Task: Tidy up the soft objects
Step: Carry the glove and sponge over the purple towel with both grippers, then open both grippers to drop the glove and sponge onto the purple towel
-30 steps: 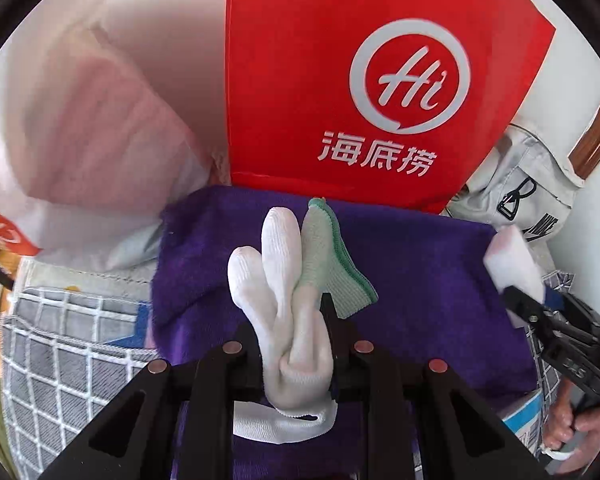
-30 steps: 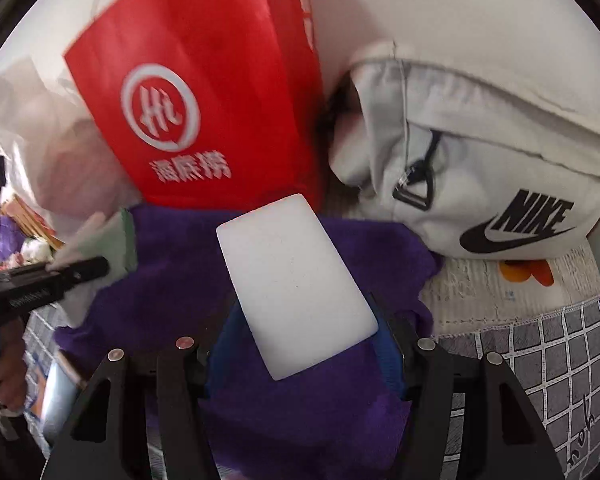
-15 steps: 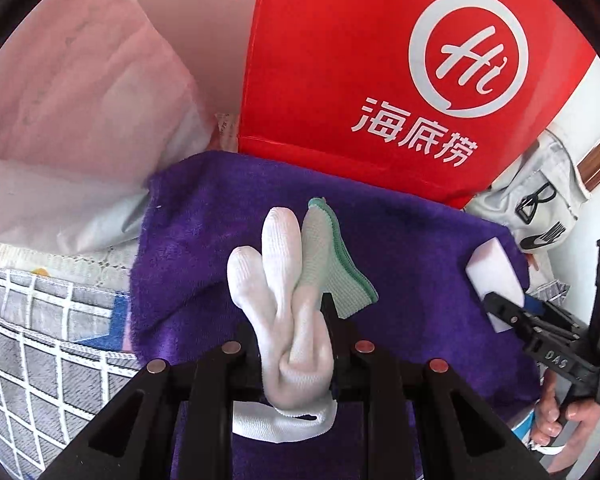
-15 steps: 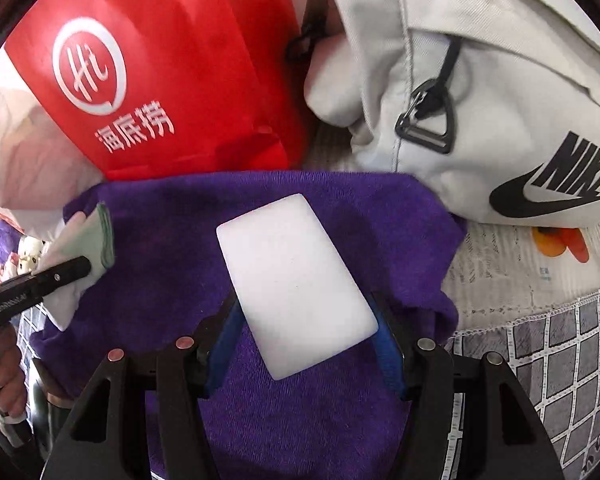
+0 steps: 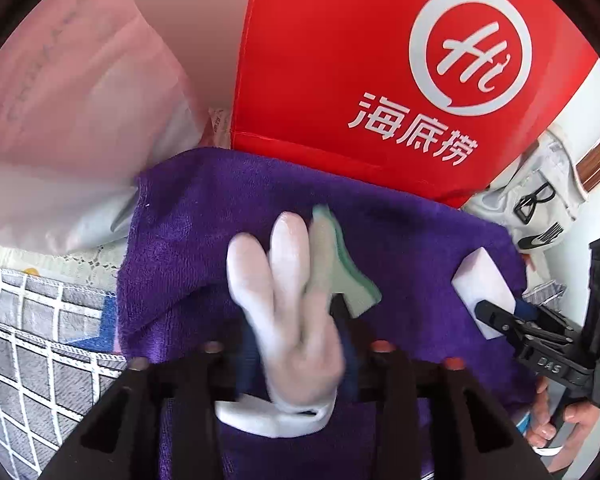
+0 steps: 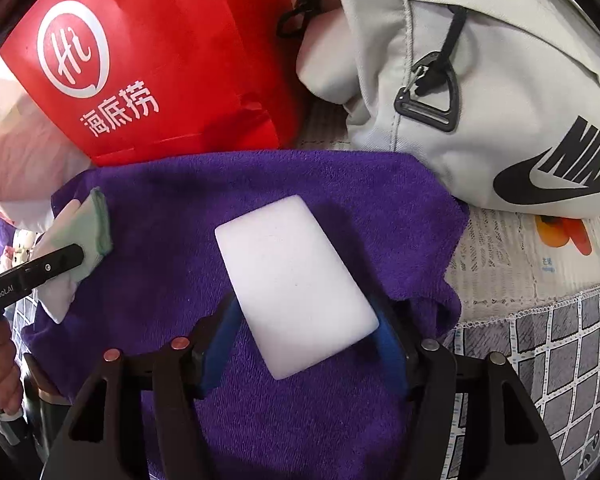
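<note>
A purple towel (image 5: 204, 216) lies spread in front of a red bag; it also shows in the right wrist view (image 6: 284, 176). My left gripper (image 5: 296, 344) is opening around a white knit glove with a green cuff (image 5: 288, 280), which looks blurred and is slipping down onto the towel. The glove also shows at the left of the right wrist view (image 6: 80, 236). My right gripper (image 6: 304, 340) is shut on a white foam sponge (image 6: 296, 284) and holds it just above the towel. The sponge also shows in the left wrist view (image 5: 484, 288).
A red Haidilao bag (image 5: 380, 60) stands behind the towel. A white plastic bag with pink contents (image 5: 60, 120) sits at the left. A grey Nike bag (image 6: 480, 100) lies at the right. A grey checked cloth (image 6: 560, 360) covers the surface.
Both grippers have moved forward and down over the towel. The left jaws have spread apart, and the glove now looks blurred and loose between them. The sponge stays gripped.
</note>
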Action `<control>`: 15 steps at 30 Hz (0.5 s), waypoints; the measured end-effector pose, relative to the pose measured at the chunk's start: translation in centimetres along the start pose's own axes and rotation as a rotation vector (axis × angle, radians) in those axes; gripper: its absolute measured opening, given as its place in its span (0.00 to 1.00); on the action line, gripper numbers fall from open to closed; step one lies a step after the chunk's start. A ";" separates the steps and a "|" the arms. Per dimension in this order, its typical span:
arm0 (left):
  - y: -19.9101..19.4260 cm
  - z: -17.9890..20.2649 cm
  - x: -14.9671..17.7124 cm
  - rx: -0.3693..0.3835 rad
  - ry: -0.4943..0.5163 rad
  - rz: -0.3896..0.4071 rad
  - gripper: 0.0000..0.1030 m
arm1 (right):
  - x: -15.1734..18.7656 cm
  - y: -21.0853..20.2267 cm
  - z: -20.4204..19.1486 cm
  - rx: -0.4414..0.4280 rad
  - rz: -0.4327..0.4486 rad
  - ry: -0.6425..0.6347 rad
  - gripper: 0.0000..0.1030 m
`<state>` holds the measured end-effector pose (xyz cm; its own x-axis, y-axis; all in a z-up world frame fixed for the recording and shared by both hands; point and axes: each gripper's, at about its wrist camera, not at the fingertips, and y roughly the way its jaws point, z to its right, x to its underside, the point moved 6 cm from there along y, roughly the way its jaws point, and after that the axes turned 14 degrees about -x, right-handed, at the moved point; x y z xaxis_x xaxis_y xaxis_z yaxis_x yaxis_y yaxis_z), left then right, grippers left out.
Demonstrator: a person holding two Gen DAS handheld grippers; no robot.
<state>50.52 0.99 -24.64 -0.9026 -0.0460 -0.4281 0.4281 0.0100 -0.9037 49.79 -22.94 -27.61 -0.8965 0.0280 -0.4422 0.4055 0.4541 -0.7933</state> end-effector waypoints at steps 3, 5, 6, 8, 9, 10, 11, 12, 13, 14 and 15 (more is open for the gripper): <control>-0.6 0.3 -0.2 -0.012 0.003 0.034 0.61 | -0.8 0.4 -0.4 -0.005 0.003 -0.014 0.73; -1.1 0.1 -0.3 -0.008 -0.001 0.042 0.62 | -0.8 0.3 -1.0 0.000 0.007 -0.027 0.76; -1.2 0.1 -0.4 -0.005 -0.003 0.043 0.62 | -0.9 0.1 -1.3 0.007 0.012 -0.041 0.78; -1.3 -0.1 -0.3 -0.003 -0.010 0.042 0.62 | -0.9 -0.2 -1.8 0.013 0.023 -0.063 0.79; -1.4 -0.1 -0.3 -0.004 -0.013 0.040 0.62 | -0.8 -0.4 -2.1 0.015 0.031 -0.072 0.79; -1.4 -0.1 -0.4 -0.003 -0.017 0.038 0.62 | -0.8 -0.7 -2.3 0.016 0.041 -0.078 0.79; -1.5 -0.2 -0.3 -0.002 -0.021 0.037 0.62 | -0.8 -1.1 -2.6 0.018 0.059 -0.083 0.79; -1.7 -0.5 -0.2 -0.001 -0.026 0.037 0.62 | -0.9 -1.5 -2.9 0.020 0.075 -0.086 0.79; -1.8 -0.6 -0.2 -0.001 -0.028 0.037 0.62 | -1.2 -1.9 -3.0 0.022 0.091 -0.087 0.79; -2.1 -0.6 -0.2 0.000 -0.032 0.039 0.62 | -1.2 -2.5 -3.2 0.025 0.111 -0.088 0.79; -2.4 -0.7 -0.1 -0.002 -0.036 0.040 0.62 | -1.4 -2.9 -3.3 0.025 0.122 -0.089 0.79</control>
<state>49.60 1.69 -22.43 -0.8825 -0.0816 -0.4632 0.4637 0.0144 -0.8859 49.28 -21.38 -23.28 -0.8211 0.0022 -0.5708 0.5161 0.4300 -0.7408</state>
